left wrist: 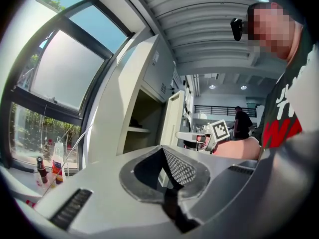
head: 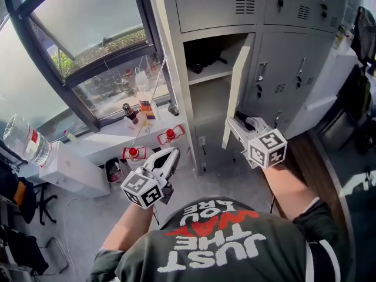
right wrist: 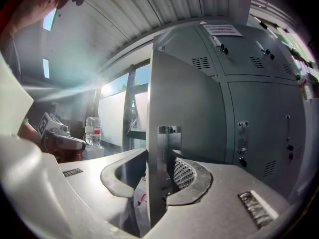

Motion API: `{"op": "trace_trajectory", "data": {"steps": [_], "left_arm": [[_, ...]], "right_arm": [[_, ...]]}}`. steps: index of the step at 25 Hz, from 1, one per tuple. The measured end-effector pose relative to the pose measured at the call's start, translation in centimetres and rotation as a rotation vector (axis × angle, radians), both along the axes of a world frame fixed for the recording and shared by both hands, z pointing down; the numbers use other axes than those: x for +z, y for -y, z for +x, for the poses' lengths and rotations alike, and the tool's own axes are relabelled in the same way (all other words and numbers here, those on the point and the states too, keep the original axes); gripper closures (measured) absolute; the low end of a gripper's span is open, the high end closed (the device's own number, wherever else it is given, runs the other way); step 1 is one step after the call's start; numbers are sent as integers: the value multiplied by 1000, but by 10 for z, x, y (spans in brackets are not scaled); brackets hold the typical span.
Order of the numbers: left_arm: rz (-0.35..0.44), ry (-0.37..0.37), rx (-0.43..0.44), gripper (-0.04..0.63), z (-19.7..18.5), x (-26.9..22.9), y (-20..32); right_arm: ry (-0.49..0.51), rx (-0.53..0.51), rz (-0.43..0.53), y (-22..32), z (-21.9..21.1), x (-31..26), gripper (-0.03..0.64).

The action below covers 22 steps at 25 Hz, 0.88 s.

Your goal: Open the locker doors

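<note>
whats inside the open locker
A shelf crosses the open locker, with a dark object, too unclear to name, on it. Below the shelf only bare grey wall shows. The door covers the right side.

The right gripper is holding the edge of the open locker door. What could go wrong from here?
1. The right gripper pinches only the thin edge of the door, so it may slip off during the pull.
2. If opened further, the door could meet the neighbouring locker, whose handle sticks out; the gripper might strike it or get caught between them.
</note>
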State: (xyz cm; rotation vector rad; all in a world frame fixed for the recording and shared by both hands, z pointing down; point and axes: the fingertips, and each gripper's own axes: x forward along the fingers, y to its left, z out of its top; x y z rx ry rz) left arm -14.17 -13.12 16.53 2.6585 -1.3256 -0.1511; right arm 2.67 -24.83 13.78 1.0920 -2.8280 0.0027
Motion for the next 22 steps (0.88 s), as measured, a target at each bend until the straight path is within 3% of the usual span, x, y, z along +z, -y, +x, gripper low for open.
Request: {"op": "trace_trajectory", "data": {"steps": [8, 13, 22], "left_arm": [[0, 0, 46, 598, 21, 1, 10], [-2, -2, 65, 598, 33, 1, 17], [-5, 8, 99, 598, 57, 1, 25]], "right_arm": [[37, 49, -3, -17, 67, 2, 476], [68, 141, -22, -17, 121, 5, 477], [72, 252, -9, -7, 186, 2, 528]]}}
